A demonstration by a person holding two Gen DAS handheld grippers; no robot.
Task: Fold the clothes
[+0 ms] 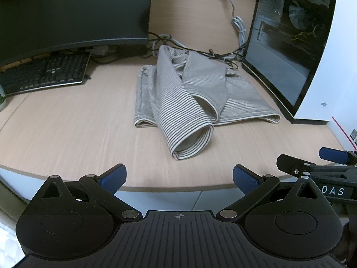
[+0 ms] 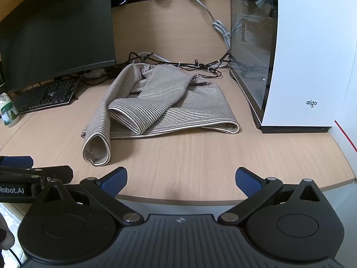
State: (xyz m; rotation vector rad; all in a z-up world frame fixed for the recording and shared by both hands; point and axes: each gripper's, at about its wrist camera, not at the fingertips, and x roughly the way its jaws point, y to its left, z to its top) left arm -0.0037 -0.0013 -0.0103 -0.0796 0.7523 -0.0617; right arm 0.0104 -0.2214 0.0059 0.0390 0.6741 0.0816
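While both tongs, left tongs (image 1: 179, 178) and right tongs (image 2: 181, 179), hang released over the bench (image 1: 78, 120) edge, the striped garment (image 1: 189, 93) lies mid-bench with sleeves crossed; best pinch the near sleeve cuff (image 2: 97, 149) cleanly, one layer only.

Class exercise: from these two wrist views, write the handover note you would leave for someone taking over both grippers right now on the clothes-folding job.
Left gripper: open, holding nothing, hovering at the near edge of the desk.
Right gripper: open, empty, at the same edge, beside the left one.
Striped garment: lies on the desk between the monitor and the white PC case, its far end close to the cables. The body lies roughly flat; both sleeves are crossed loosely over it, one cuff hanging past the hem toward you.
Done: sleeves brought in, untidily.
Left: straighten the sleeves, then probably fold the body over.
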